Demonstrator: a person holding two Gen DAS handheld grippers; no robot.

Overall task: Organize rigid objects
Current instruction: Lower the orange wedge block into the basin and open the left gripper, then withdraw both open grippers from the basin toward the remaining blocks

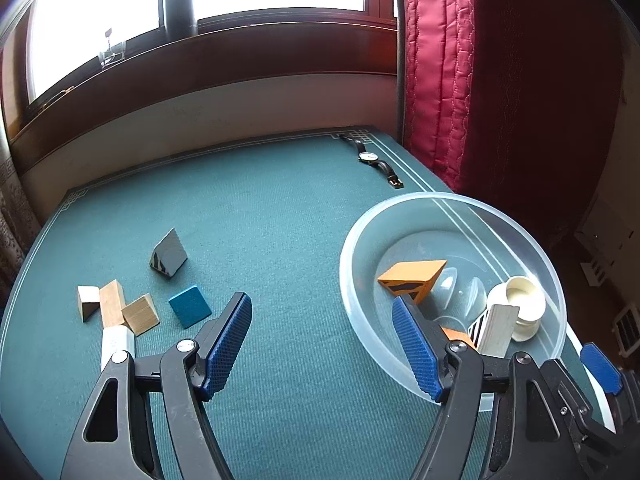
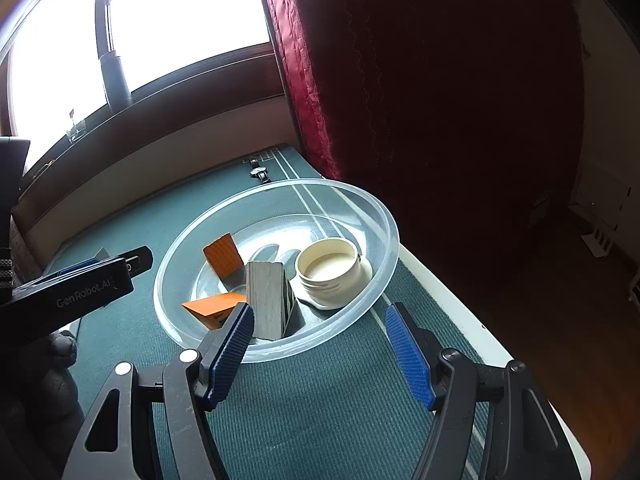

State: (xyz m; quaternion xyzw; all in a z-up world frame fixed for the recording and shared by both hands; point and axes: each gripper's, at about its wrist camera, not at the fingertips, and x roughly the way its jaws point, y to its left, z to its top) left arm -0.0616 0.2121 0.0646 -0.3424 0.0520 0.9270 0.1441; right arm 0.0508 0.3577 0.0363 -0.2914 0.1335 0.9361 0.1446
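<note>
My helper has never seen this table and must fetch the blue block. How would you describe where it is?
On the green table, look left of the clear bowl to the cluster of loose blocks. The blue block lies at that cluster's right end, near the left gripper. It is the only blue one; its neighbours are wooden, white or black.

"GenRobot.AI" is printed on the left claw [image 2: 96, 276].
</note>
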